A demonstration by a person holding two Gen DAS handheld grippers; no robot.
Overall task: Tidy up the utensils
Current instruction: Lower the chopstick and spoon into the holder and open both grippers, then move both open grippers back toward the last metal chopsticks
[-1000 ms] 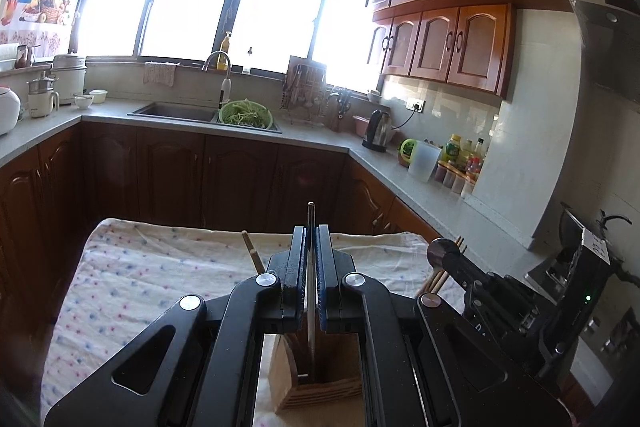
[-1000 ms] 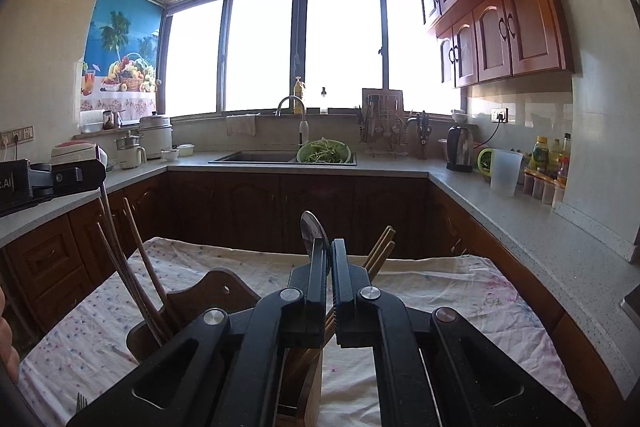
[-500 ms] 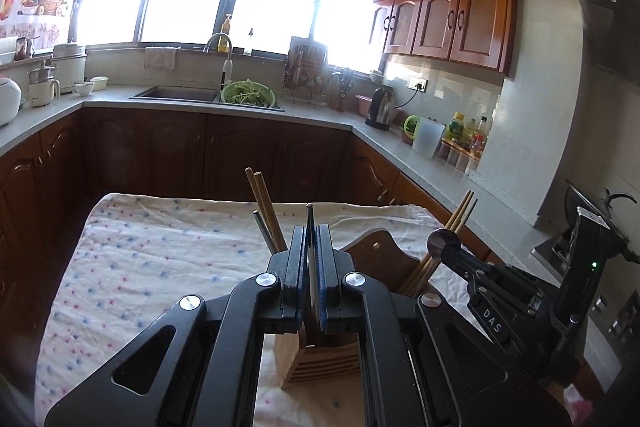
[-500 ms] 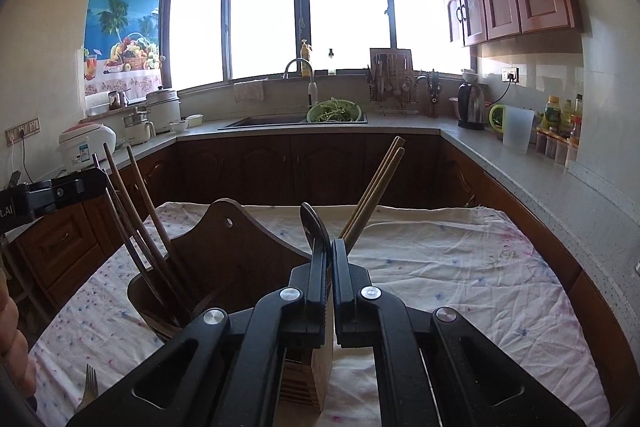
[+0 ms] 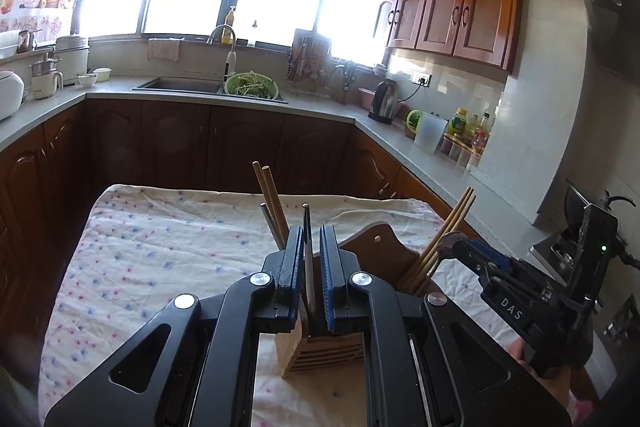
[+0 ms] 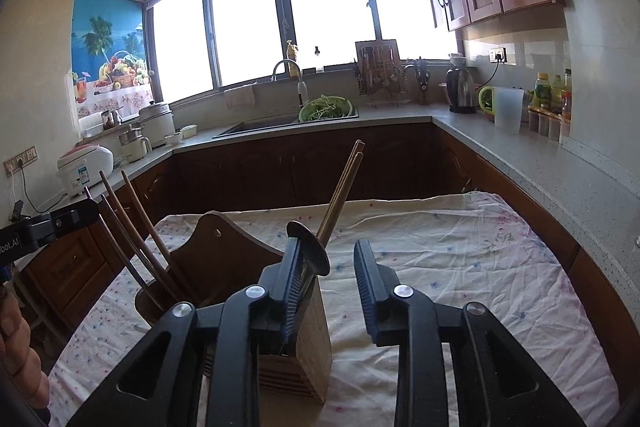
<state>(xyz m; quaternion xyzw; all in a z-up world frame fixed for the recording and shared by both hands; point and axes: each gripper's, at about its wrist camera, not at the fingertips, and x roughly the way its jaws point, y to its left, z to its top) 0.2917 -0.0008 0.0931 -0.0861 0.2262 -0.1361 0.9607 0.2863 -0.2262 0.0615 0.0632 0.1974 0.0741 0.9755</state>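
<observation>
A wooden utensil holder (image 5: 324, 351) (image 6: 304, 343) stands on the flowered tablecloth, with wooden chopsticks (image 5: 270, 199) (image 6: 340, 195) standing in it. My left gripper (image 5: 311, 259) has its jaws slightly apart around a thin metal utensil handle (image 5: 307, 243) that stands in the holder; they do not seem to press it. My right gripper (image 6: 328, 267) is open just above the holder; a metal spoon (image 6: 310, 251) stands in the holder and leans on its left finger. The right gripper also shows in the left wrist view (image 5: 460, 251).
A dark wooden rounded holder (image 6: 208, 267) with more chopsticks (image 6: 132, 227) stands beside the box. A table with a flowered cloth (image 6: 460, 267) is ringed by kitchen counters. A sink with a green colander (image 5: 250, 87), a kettle (image 5: 382, 103) and bottles sit on them.
Both grippers have lowered toward the holder. The right gripper has opened and let go of the spoon, which now stands in the holder. The left jaws have eased apart around the handle.
</observation>
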